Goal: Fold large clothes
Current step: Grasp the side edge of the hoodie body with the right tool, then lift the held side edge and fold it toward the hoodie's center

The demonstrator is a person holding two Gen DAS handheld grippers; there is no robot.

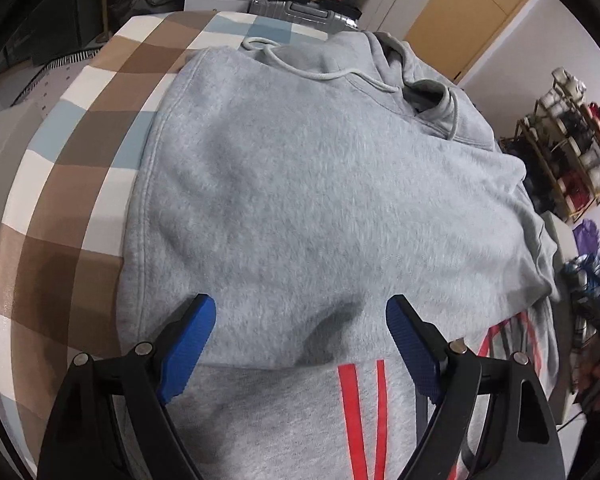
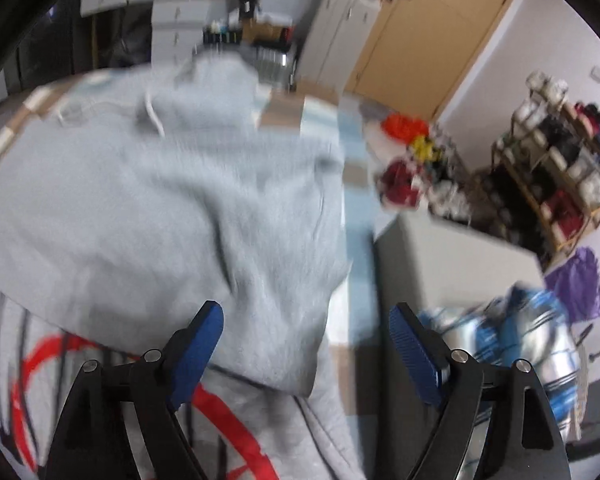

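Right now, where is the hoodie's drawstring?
In the left wrist view the drawstring lies at the top of the grey hoodie, far from the gripper, beside the hood.

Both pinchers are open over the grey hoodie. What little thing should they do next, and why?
Probably lower the left gripper onto the near edge of the folded-over part of the grey fleece hoodie and pinch it. The red-striped print below is uncovered, and both it and the right gripper are open, holding nothing.

Grey hoodie (image 1: 300,200) lies folded over itself, red print showing beneath.
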